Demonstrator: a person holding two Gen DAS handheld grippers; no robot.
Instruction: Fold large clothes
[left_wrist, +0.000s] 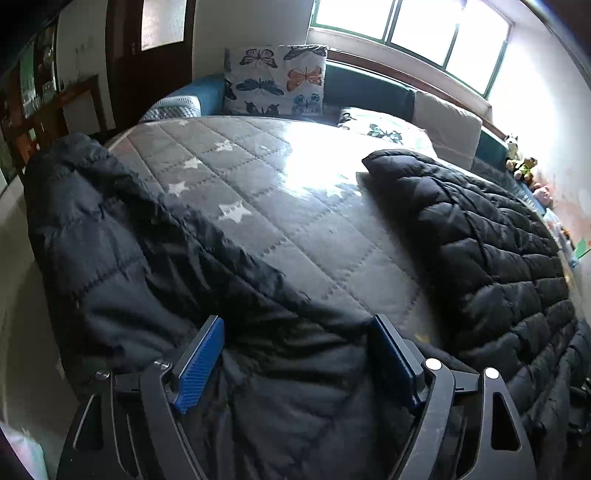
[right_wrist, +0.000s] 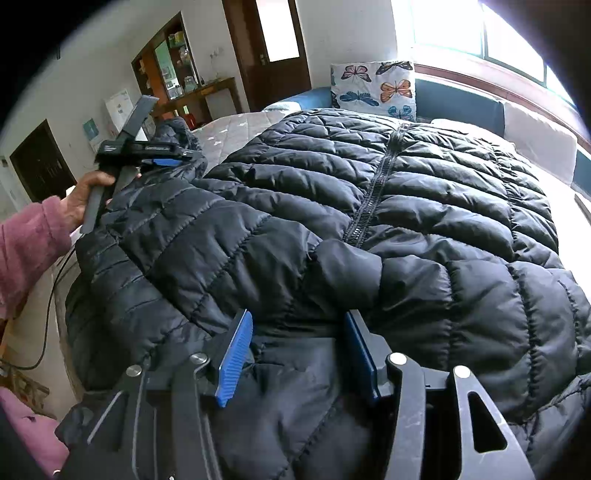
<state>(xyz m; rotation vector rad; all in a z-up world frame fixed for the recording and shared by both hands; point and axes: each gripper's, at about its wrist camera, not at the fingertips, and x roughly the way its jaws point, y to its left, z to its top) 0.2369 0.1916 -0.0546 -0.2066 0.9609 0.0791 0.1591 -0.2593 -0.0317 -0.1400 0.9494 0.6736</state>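
A black quilted puffer jacket (right_wrist: 406, 221) lies spread on the bed, zip (right_wrist: 373, 192) facing up. In the left wrist view its sleeve (left_wrist: 129, 258) stretches away to the left and its body (left_wrist: 480, 240) fills the right side. My left gripper (left_wrist: 299, 325) hangs over the near end of that sleeve, jaws wide, blue pads clear of the cloth. The right wrist view shows the same left gripper (right_wrist: 173, 160) at the sleeve's far end, held by a hand (right_wrist: 85, 195). My right gripper (right_wrist: 298, 317) stands open over the jacket's near edge, with fabric lying between its fingers.
A grey quilt with white stars (left_wrist: 277, 203) covers the bed. Butterfly pillows (left_wrist: 277, 81) lean at the head under a bright window. Soft toys (left_wrist: 524, 166) line the right wall. The person's pink sleeve (right_wrist: 29, 243) and a dark cable (right_wrist: 48, 314) are at the bed's left side.
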